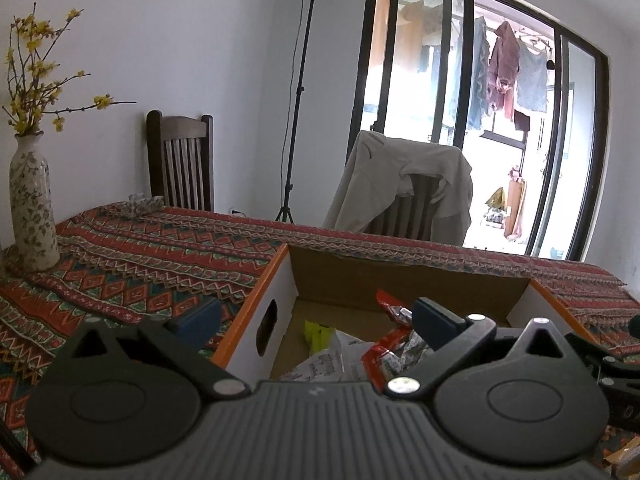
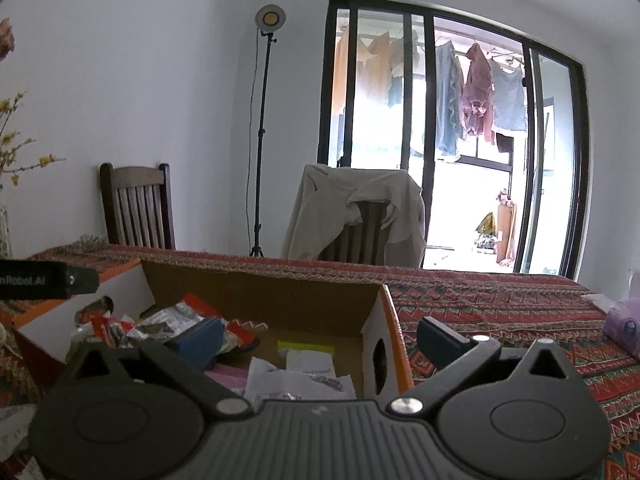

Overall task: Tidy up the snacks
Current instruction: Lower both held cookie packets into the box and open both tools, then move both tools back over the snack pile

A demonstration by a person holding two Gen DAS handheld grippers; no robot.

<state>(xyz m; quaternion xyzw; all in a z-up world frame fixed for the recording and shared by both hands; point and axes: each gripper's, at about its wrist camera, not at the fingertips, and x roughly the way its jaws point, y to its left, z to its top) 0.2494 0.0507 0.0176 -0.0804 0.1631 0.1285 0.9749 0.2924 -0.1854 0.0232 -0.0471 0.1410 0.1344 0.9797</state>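
Note:
A cardboard box (image 1: 276, 280) with orange rims and white side walls stands on the patterned table; it also shows in the right wrist view (image 2: 394, 320). Inside lie several snack packets: a red one (image 1: 390, 344), a yellow-green one (image 1: 318, 334), white ones (image 2: 308, 376) and red ones (image 2: 116, 326). My left gripper (image 1: 316, 318) is open and empty, straddling the box's left wall. My right gripper (image 2: 316, 338) is open and empty, straddling the box's right wall. The left gripper's body (image 2: 44, 280) shows at the right wrist view's left edge.
A floral vase (image 1: 32, 204) with yellow flowers stands at the table's left. Two wooden chairs (image 1: 182, 160) stand behind the table, one draped with a beige jacket (image 1: 404, 184). A lamp stand (image 1: 296, 92) and glass doors are behind. A purple packet (image 2: 622, 326) lies at the right.

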